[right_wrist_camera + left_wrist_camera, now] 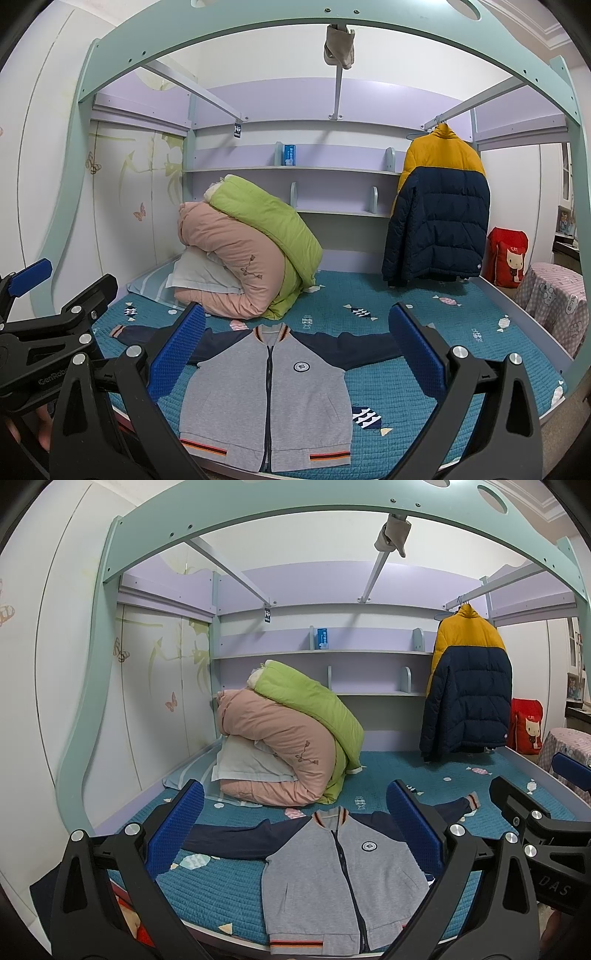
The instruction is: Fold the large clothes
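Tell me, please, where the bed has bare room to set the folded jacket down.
Bare quilt lies between the rolled duvets and the hanging puffer coat, and right of the grey jacket. The back-left corner is crowded.

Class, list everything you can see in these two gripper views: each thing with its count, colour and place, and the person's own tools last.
Jacket: one, grey with navy sleeves, flat on the bed's near edge, zipped.
Bedspread: one, teal, covering the bed.
Quilts: two, pink and green, piled at the back left.
Pillow: one, pale, tucked under the pink quilt.
Puffer coat: one, yellow and navy, hanging at the right.
Cushion: one, red, far right.
Box: one, blue, on the shelf.
Left gripper: jaws open.
Right gripper: jaws open.
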`<state>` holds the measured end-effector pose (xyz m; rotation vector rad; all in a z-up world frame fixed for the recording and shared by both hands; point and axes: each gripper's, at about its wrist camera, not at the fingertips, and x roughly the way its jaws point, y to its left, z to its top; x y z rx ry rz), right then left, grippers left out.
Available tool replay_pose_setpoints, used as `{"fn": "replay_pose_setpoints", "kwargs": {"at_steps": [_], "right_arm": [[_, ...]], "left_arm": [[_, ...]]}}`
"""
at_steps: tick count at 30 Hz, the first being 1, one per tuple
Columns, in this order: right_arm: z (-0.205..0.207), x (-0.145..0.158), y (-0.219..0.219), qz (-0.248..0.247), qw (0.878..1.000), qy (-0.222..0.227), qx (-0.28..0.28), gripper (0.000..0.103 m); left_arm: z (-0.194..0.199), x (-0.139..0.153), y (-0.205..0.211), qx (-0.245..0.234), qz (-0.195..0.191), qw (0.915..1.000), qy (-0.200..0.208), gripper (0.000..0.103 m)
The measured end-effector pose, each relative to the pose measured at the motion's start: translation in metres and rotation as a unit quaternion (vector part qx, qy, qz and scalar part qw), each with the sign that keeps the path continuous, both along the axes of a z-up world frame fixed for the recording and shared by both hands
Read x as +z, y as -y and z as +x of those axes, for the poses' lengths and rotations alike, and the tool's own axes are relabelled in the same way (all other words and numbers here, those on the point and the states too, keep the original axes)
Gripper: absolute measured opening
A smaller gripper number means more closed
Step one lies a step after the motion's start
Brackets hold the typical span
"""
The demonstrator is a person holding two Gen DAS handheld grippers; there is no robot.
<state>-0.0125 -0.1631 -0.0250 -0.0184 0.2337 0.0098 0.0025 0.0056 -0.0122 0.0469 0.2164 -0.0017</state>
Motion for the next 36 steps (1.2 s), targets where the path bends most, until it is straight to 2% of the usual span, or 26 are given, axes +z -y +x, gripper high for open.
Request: {"fn": "replay_pose_setpoints", "kwargs": {"at_steps": [25,31,36], "right_arm": [[0.002,-0.011,0.002,0.001,1.000,-0.006,0.001,0.096],[0.017,-0.016,0.000,0.001,1.000,-0.015,0.001,0.096],[0.032,-0.020,-0.001,0.000,1.000,-0.025,0.001,0.096]], "left_arm": [[-0.001,-0.006,-0.001,0.001,0.001,1.0000,-0.002,0.098],[0.003,-0.016,-0.010,0.001,0.000,0.9999,-0.011,0.098],[0.022,-0.021,-0.012,-0.001,0.000,0.9997,-0.024,0.098]]}}
